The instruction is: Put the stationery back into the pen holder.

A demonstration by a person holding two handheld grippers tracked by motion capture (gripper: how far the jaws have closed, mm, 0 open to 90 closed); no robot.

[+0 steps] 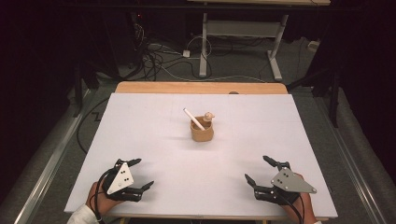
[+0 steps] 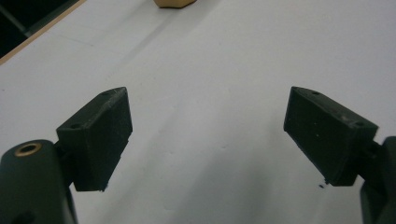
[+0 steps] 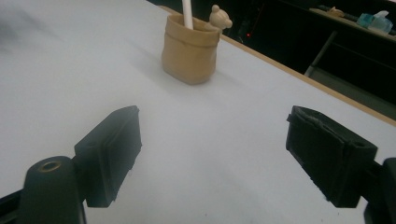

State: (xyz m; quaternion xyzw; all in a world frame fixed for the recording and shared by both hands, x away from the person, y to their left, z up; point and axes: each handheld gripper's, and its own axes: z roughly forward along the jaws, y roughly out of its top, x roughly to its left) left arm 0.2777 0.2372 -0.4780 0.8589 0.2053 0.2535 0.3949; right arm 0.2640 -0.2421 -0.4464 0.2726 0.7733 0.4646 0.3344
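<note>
A small tan cup [image 1: 202,131] stands near the middle of the white table top [image 1: 154,140]. A white stick [image 1: 193,118] leans out of it to the upper left, and a little tan bear figure [image 1: 208,116] sits at its rim. The right gripper view has the same cup [image 3: 189,49], stick [image 3: 187,13] and bear [image 3: 220,17] ahead of the jaws. My left gripper [image 1: 142,173] rests open at the near left edge. My right gripper [image 1: 257,170] rests open at the near right. Nothing lies between either pair of jaws. The cup's base [image 2: 174,3] peeks in at the top of the left gripper view.
A wooden strip [image 1: 201,87] runs along the table's far edge. Beyond it are a desk frame [image 1: 243,42] and cables on the floor [image 1: 159,56]. Metal rails [image 1: 51,158] flank the table on both sides.
</note>
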